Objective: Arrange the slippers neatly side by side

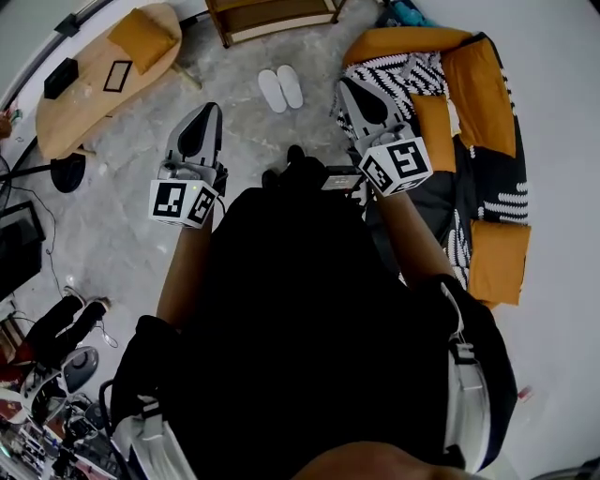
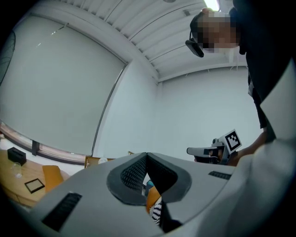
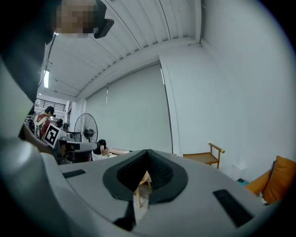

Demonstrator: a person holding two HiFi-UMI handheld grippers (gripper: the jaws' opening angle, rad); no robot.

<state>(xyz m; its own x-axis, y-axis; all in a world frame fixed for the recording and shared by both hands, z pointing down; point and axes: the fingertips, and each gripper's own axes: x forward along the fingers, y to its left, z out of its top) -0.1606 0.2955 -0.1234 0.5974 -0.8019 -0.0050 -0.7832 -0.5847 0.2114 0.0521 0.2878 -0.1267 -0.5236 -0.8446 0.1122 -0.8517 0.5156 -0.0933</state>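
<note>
The 2 white slippers (image 1: 280, 89) lie close alongside each other on the grey floor (image 1: 141, 244), just in front of the wooden trolley (image 1: 272, 17) and well apart from both claws; the left gripper (image 1: 204, 117) has its jaws pressed together on nothing, and the right gripper (image 1: 356, 98) is likewise closed and empty, both held up near the person's chest; the slippers look thin, soft and light, so I reckon they would flop if pinched at the toe and skid easily on that floor; the upper band or the sole's edge seems the surest hold.
</note>
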